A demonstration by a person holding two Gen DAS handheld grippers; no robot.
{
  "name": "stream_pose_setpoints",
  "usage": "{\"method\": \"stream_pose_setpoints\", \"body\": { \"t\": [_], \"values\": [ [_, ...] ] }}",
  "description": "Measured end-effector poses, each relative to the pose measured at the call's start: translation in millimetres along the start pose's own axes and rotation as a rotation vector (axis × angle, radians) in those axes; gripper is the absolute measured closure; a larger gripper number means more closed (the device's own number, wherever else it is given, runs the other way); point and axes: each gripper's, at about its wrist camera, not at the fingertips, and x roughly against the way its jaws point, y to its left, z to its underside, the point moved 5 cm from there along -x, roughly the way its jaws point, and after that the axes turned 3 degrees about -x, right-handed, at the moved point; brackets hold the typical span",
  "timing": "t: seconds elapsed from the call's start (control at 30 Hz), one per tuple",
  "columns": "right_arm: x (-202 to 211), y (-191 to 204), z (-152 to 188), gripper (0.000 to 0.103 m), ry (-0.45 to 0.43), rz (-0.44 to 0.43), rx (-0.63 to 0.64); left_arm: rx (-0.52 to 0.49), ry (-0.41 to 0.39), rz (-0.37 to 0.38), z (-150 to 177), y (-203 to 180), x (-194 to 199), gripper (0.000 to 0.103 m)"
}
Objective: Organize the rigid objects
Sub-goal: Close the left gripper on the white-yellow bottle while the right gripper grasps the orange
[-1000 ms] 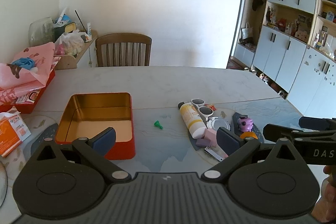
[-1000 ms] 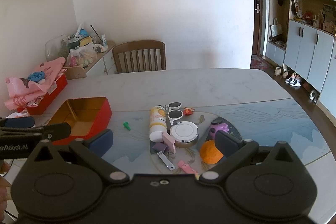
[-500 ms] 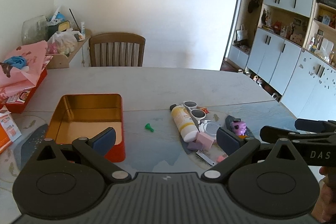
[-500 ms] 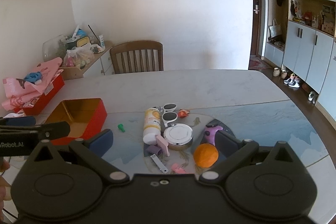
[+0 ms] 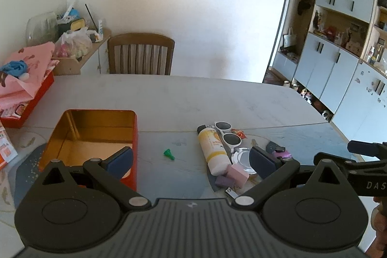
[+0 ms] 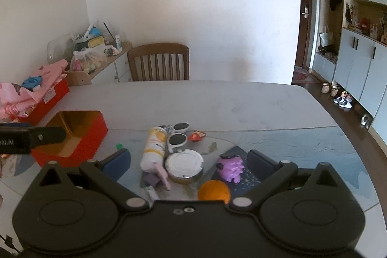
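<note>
Clutter of rigid things, white bottle [image 6: 154, 149], round tin [image 6: 185, 166] and orange ball [image 6: 214, 191], lies mid-counter right of the empty red box [image 5: 96, 137], so with both grippers' fingers spread and holding nothing, the right gripper [image 6: 188, 165] should single out one edge piece and straddle it squarely.

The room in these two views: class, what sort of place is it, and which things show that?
Most likely a home dining room: a large table with a wooden chair behind it, wall cupboards, and shoes by the door.

Nail clipper [image 6: 152, 194] partly hidden behind the right gripper's body; small green piece [image 5: 168, 153] (possibly a cap) too small to identify.
</note>
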Motion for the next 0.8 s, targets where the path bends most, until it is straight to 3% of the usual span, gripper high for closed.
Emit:
{"method": "stream_pose_setpoints", "body": {
  "t": [0.37, 0.8],
  "values": [
    [-34.2, -39.1, 18.0, 0.009, 0.097, -0.034, 0.039, -0.024, 0.077, -0.012, -1.5, -18.2, -51.7, 0.000],
    [-77.1, -48.3, 40.0, 0.019, 0.234, -0.115, 0.143, -0.047, 0.170, -0.039, -1.1, -35.5, -134.6, 0.000]
  ]
}}
